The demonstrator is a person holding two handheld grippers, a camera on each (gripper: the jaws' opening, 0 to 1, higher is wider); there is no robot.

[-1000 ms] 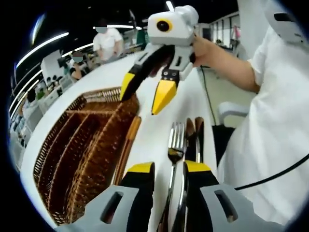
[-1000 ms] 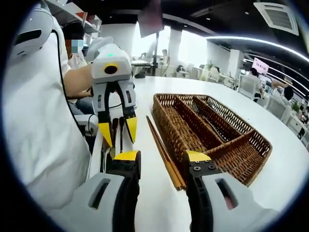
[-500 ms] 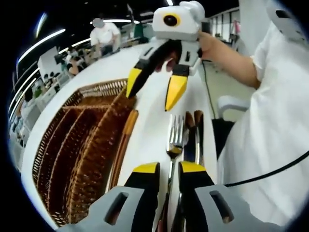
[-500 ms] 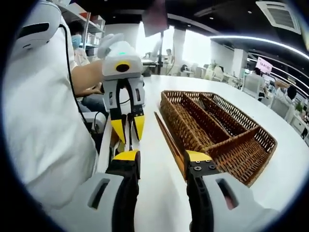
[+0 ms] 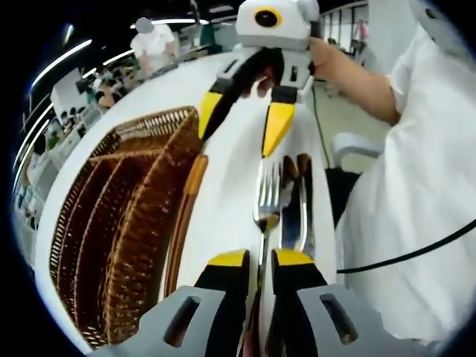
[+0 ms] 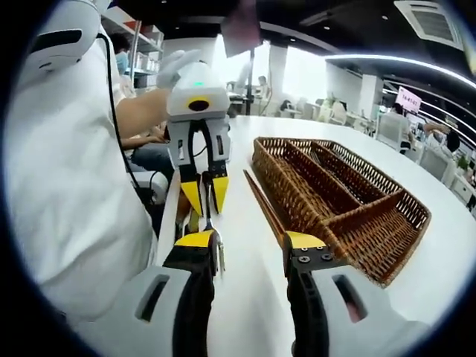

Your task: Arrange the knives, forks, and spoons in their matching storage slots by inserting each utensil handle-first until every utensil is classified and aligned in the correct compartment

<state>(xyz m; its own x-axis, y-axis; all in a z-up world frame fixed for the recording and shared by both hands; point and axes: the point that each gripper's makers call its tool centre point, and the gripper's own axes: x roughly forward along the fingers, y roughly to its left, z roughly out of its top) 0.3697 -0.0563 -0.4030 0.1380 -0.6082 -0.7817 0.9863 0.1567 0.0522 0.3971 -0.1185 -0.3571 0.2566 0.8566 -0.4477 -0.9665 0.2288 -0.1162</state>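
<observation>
One fork (image 5: 266, 199) pinched in left tool (image 5: 253, 258); right tool (image 6: 249, 240) spread.

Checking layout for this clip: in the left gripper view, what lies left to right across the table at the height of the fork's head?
wicker tray → wooden chopsticks → fork → the other utensils lying together beside it → the person's white clothing.

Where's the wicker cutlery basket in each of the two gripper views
Left gripper view: the wicker basket is at the left, running from upper centre down to the lower left.
Right gripper view: it lies right of centre, beyond the right gripper's jaws.
Shared landmark: the wooden chopsticks lying along its near side.
</observation>
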